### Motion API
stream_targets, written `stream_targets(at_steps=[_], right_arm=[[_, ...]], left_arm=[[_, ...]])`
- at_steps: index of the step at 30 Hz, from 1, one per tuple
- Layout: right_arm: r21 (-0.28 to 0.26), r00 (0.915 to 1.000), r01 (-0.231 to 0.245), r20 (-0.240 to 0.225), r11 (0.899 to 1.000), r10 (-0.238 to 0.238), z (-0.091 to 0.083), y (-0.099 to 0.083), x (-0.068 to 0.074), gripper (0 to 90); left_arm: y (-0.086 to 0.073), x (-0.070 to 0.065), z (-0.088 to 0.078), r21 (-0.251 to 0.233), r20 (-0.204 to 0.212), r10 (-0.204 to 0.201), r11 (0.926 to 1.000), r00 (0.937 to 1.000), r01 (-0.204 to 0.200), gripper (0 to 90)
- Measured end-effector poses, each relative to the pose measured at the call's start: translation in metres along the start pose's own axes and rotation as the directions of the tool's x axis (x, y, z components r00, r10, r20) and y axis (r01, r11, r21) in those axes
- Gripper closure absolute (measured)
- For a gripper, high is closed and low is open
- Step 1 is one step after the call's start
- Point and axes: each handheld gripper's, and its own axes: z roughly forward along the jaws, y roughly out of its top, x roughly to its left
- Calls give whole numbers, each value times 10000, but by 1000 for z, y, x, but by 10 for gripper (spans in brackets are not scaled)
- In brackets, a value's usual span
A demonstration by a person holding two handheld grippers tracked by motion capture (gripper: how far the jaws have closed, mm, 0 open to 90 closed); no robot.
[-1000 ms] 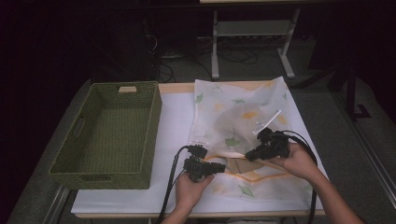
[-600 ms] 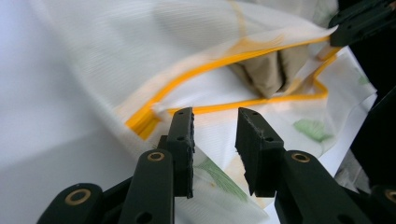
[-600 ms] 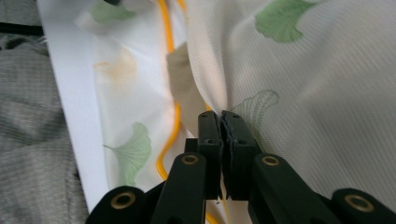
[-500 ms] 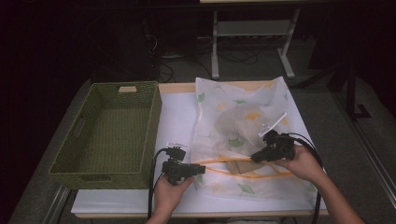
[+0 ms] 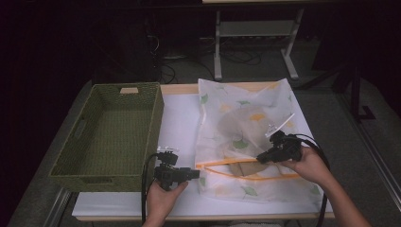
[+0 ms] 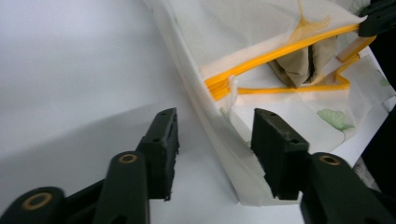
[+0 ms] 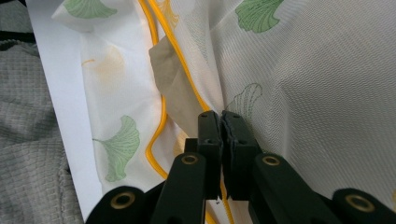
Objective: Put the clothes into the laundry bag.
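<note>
White table (image 5: 182, 118): right tool (image 5: 261, 157) pinching mesh bag (image 5: 246, 123); left tool (image 5: 195, 174) spread beside it

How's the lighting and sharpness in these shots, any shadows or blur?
High view: the table is lit while the room behind is nearly black, and the picture is soft. Left gripper view: the open left gripper casts a broad grey shadow on the white surface. Right gripper view: evenly lit, the mesh bag weave sharp by the right gripper.

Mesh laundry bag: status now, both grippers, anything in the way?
Left gripper open at bag's corner. Right gripper shut on mesh laundry bag by its zipper, open; beige cloth inside. Wicker basket off left, clear.
</note>
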Motion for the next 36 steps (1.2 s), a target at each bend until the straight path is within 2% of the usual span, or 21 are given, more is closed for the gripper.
stream_targets(at_steps=[4, 7, 9, 11, 14, 19, 20, 32, 36], right_arm=[[-55, 10000, 67, -68, 10000, -68, 0, 2, 2, 857], [-99, 9998, 157, -133, 9998, -158, 1, 4, 3, 843], [-152, 9996, 253, -146, 9996, -255, 1, 7, 5, 818], [-160, 9994, 306, -127, 9994, -308, 0, 9, 6, 809], [-345, 9992, 393, -80, 9986, -396, -1, 14, 9, 786], [-441, 9985, 543, -53, 9976, -545, -2, 20, 11, 775], [-592, 9983, 568, -85, 9966, -574, -1, 23, 13, 770], [-689, 9949, 1006, -42, 9925, -1011, 3, 40, 24, 752], [-675, 9931, 1161, -76, 9909, -1169, 6, 48, 30, 751]], left_arm=[[1, 4, 8, 375, 501, -244, 9990, 9984, 225, 450], [3, 4, 14, 526, 621, -253, 9984, 9977, 221, 546], [4, 4, 16, 554, 701, -224, 9983, 9973, 185, 652], [5, 4, 16, 526, 710, -130, 9986, 9974, 93, 681], [5, 4, 13, 423, 757, -10, 9991, 9971, -22, 773], [4, 4, 10, 375, 762, 116, 9992, 9970, -145, 801], [4, 4, 9, 381, 767, 111, 9992, 9970, -141, 809], [6, -1, 1, 272, 838, 630, 9975, 9945, -655, 869], [6, -1, -1, 195, 875, 695, 9972, 9937, -715, 872]])
